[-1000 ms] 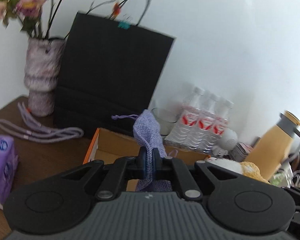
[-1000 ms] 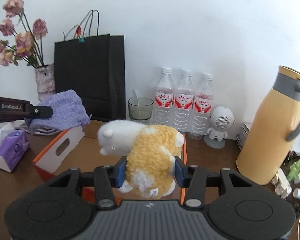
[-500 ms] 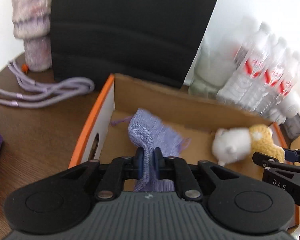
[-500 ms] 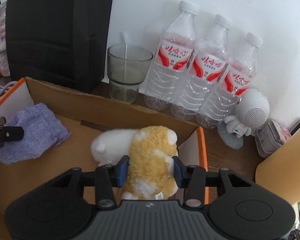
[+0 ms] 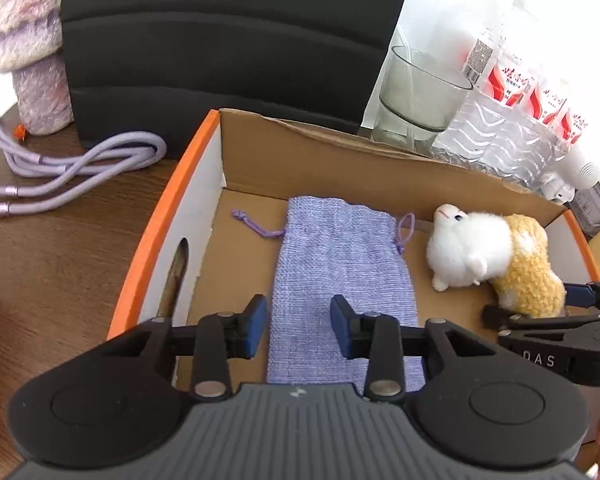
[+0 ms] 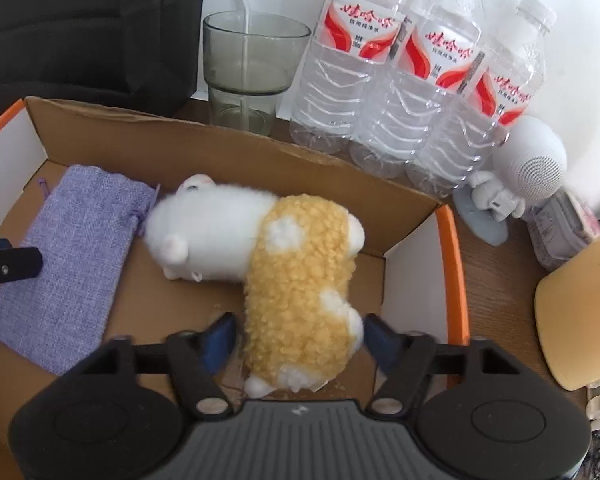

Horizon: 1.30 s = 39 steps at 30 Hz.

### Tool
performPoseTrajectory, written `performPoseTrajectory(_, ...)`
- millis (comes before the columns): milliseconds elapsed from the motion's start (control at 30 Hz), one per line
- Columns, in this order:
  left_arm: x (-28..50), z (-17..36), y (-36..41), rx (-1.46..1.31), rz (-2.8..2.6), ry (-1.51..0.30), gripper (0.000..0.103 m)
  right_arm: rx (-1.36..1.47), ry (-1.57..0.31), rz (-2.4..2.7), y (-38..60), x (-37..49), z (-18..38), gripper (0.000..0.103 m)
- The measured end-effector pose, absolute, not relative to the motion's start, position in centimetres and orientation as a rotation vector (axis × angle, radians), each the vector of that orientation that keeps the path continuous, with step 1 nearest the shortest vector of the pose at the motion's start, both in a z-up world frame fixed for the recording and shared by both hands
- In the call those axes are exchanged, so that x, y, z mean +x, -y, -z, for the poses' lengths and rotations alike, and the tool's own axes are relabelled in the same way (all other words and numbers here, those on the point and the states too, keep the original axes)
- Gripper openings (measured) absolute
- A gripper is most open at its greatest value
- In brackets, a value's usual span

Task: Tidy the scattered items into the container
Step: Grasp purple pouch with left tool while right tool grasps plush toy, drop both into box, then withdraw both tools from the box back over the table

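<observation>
A cardboard box [image 5: 380, 164] with an orange rim [image 6: 454, 280] sits on the wooden table. A purple cloth pouch [image 5: 332, 264] lies flat on the box floor; it also shows in the right wrist view [image 6: 72, 248]. A white and yellow plush toy [image 6: 280, 256] lies in the box to the right of the pouch, also seen in the left wrist view [image 5: 496, 256]. My left gripper [image 5: 299, 326] is open just above the pouch's near end. My right gripper [image 6: 298, 340] is open, its jaws on either side of the plush's yellow rear, apart from it.
A black paper bag [image 5: 220, 40] and a vase [image 5: 24, 40] stand behind the box, with a purple cord [image 5: 76, 164] on the table at the left. A glass [image 6: 252, 68], three water bottles [image 6: 412, 80], a white figurine [image 6: 528, 176] and a yellow jug [image 6: 584, 312] stand at the back and right.
Both grippers came down into the box and opened. The pouch left the left gripper and lies flat; the plush left the right gripper and lies on the box floor.
</observation>
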<state>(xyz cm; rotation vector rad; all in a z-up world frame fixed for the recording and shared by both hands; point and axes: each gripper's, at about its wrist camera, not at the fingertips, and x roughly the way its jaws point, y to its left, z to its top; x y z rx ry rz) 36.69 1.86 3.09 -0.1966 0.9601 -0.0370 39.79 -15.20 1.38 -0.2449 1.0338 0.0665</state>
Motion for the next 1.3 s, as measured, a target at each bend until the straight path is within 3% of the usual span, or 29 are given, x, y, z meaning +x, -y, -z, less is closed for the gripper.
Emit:
performPoseTrajectory(133, 35.6, -5.9, -2.3, -0.255, 0.050, -0.950, 0.060, -0.205, -1.004, -0.079, 15.8, 39.2, -4.7, 0.080)
performPoseTrajectory(200, 35.3, -8.0, -2.2, -0.243, 0.075, -0.932, 0.083, -0.178, -0.982, -0.099, 16.0, 38.5, -7.2, 0.083)
performPoseTrajectory(300, 34.9, -10.6, -1.8, -0.162, 0.073, -0.926, 0.090, -0.113, -0.983, -0.125, 16.6, 37.6, -10.2, 0.092)
performPoseTrajectory(400, 33.4, -12.2, -1.9, -0.128, 0.037, -0.907, 0.102, -0.027, -0.998, -0.155, 17.5, 36.2, -11.7, 0.093)
performPoseTrajectory(500, 31.3, -13.0, -1.5, -0.087, 0.013, -0.861, 0.102, 0.093, -1.009, -0.184, 18.5, 34.8, -12.0, 0.093)
performPoseTrajectory(567, 29.0, -13.3, -0.8, -0.027, 0.020, -0.739, 0.102, 0.125, -0.954, -0.173, 18.8, 33.4, -11.9, 0.093)
performPoseTrajectory(700, 24.0, -13.0, 0.3, 0.102, 0.052, -0.466, 0.103, 0.055, -0.610, -0.168, 18.9, 28.1, -11.7, 0.094)
performPoseTrajectory(800, 22.2, -12.4, 0.9, 0.103, 0.048, -0.426, 0.103, 0.087, -0.499, -0.221, 19.2, 25.5, -11.2, 0.098)
performPoseTrajectory(1067, 20.3, -13.0, 0.5, 0.023, 0.037, -0.407, 0.103, 0.008, -0.447, -0.201, 18.1, 23.0, -11.4, 0.098)
performPoseTrajectory(1300, 10.5, -12.5, -0.2, 0.088, 0.038, -0.343, 0.103, 0.066, -0.425, -0.231, 20.0, 15.5, -10.1, 0.098)
